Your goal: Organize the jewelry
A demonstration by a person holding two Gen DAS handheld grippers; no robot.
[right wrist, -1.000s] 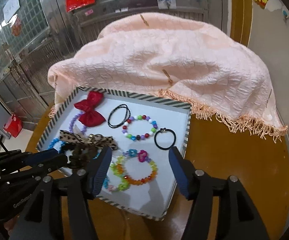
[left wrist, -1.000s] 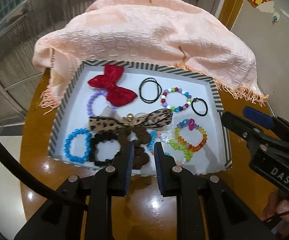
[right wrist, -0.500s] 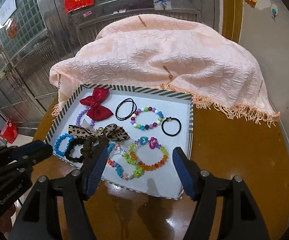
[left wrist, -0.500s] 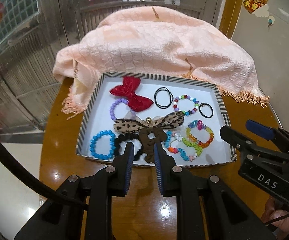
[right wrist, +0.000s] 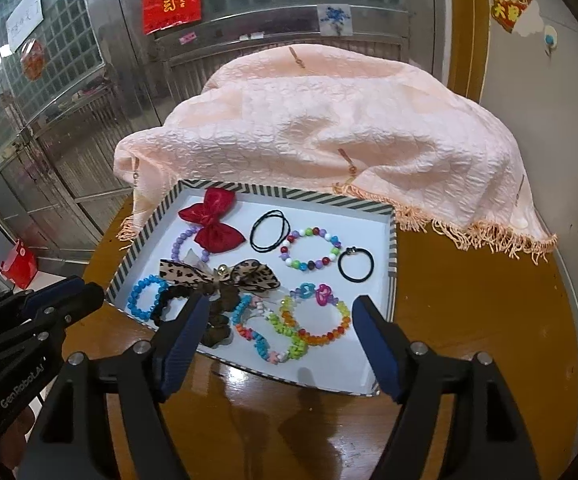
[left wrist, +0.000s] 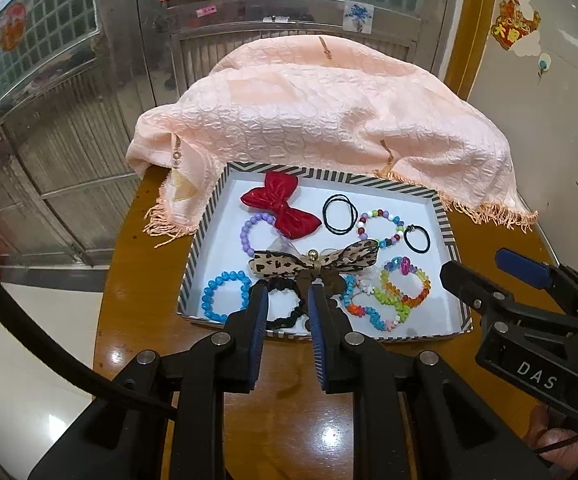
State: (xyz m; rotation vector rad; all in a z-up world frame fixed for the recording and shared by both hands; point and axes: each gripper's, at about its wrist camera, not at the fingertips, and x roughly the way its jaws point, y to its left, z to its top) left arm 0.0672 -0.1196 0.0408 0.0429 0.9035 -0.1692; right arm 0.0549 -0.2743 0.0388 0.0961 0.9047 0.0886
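Note:
A striped-rim white tray (left wrist: 205, 240) (right wrist: 393, 248) on a round wooden table holds a red bow (left wrist: 283, 210) (right wrist: 213, 220), a leopard bow (left wrist: 317, 262) (right wrist: 221, 274), a blue bead bracelet (left wrist: 225, 296) (right wrist: 143, 298), a black scrunchie (left wrist: 285, 304), black hair ties (left wrist: 340, 214) (right wrist: 355, 264) and multicoloured bead bracelets (left wrist: 403, 292) (right wrist: 309, 250). My left gripper (left wrist: 287, 304) hangs above the tray's near edge, jaws a narrow gap apart and empty. My right gripper (right wrist: 281, 316) is wide open and empty over the tray's near edge.
A peach fringed cloth (left wrist: 321, 120) (right wrist: 329, 132) covers something behind the tray and drapes onto its far rim. The table edge (left wrist: 105, 320) drops off at left. A metal gate (left wrist: 69, 100) stands behind; a wall is at right.
Both grippers have pulled back and up from the tray, so the tray looks smaller and farther. The jewelry has not moved.

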